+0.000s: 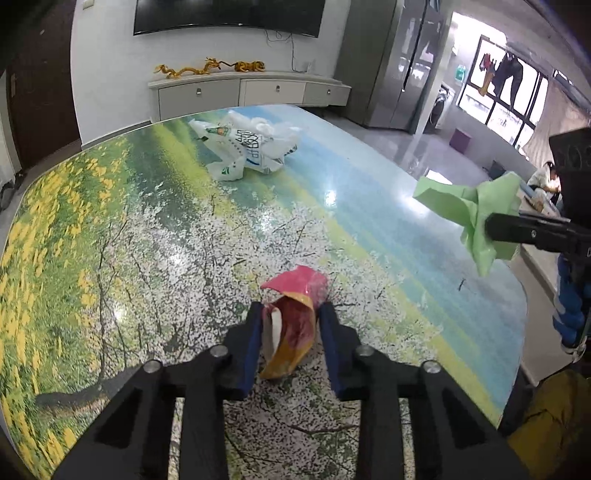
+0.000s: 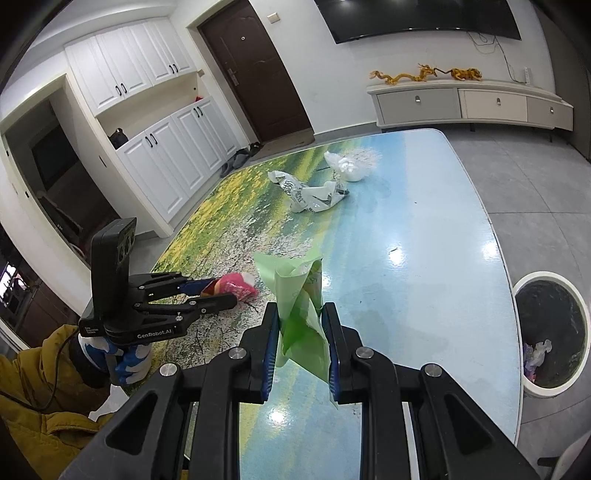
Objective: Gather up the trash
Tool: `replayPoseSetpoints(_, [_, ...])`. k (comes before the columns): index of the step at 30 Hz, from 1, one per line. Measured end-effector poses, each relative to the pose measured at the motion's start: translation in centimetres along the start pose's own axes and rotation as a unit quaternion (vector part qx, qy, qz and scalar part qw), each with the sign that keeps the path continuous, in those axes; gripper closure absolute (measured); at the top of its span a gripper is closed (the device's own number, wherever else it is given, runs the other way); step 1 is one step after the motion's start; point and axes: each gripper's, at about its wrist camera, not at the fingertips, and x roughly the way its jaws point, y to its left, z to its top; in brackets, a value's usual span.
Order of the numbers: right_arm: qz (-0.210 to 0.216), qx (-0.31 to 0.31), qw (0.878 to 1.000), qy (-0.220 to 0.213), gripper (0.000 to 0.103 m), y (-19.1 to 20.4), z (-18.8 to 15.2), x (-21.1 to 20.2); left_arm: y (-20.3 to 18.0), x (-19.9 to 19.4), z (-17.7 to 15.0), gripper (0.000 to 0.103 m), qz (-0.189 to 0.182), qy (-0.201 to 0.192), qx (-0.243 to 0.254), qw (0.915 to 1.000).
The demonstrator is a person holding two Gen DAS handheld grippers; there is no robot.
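Over table [image 2: 424, 221], "GenRobot.AI" left tongs [image 2: 221, 293] grip pink wrapper [image 1: 295, 317], right tongs [image 2: 300, 328] pinch green wrapper [image 2: 301, 314]

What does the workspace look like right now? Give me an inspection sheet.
Surface: table with glossy landscape print.
Job's things: green wrapper in right gripper; red and yellow wrapper between left gripper fingers, on the table; printed plastic bag and white bag lying farther along; bin on the floor beside the table, trash inside.
Clutter: nothing seen.
Grippers: right shut on green wrapper; left around red and yellow wrapper, contact unclear.
Cables: one under the television.
Surroundings: cabinet, door.
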Motion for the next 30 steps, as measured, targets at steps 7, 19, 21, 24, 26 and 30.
replayPoseSetpoints(7, [0.007, 0.0, 1.0, -0.015, 0.08, 0.2, -0.9, -1.4, -0.4, -0.9, -0.5, 0.083, 0.021, -0.011, -0.025, 0.9994])
replayPoseSetpoints(19, [0.012, 0.018, 0.999, -0.044, 0.08, -2.0, -2.0, -3.4, -1.0, -2.3, 0.1, 0.084, 0.023, -0.02, -0.063, 0.9975])
replayPoseSetpoints(21, [0.01, 0.025, 0.998, -0.049, 0.08, -2.9, -2.0, -3.7, -1.2, -2.3, 0.7, 0.084, 0.016, -0.017, -0.067, 0.9974])
replayPoseSetpoints(24, [-0.001, 0.038, 0.997, -0.063, 0.08, -5.0, -1.9, -4.5, -1.9, -2.3, 2.0, 0.084, 0.001, -0.015, -0.069, 0.9975])
replayPoseSetpoints(26, [-0.012, 0.046, 0.996, -0.074, 0.08, -6.5, -1.7, -5.2, -2.7, -2.2, 3.3, 0.084, -0.012, -0.013, -0.066, 0.9976])
replayPoseSetpoints(30, [-0.039, 0.063, 0.993, -0.093, 0.08, -10.0, -1.5, -6.7, -5.5, -0.7, 6.9, 0.084, -0.04, -0.007, -0.046, 0.9981])
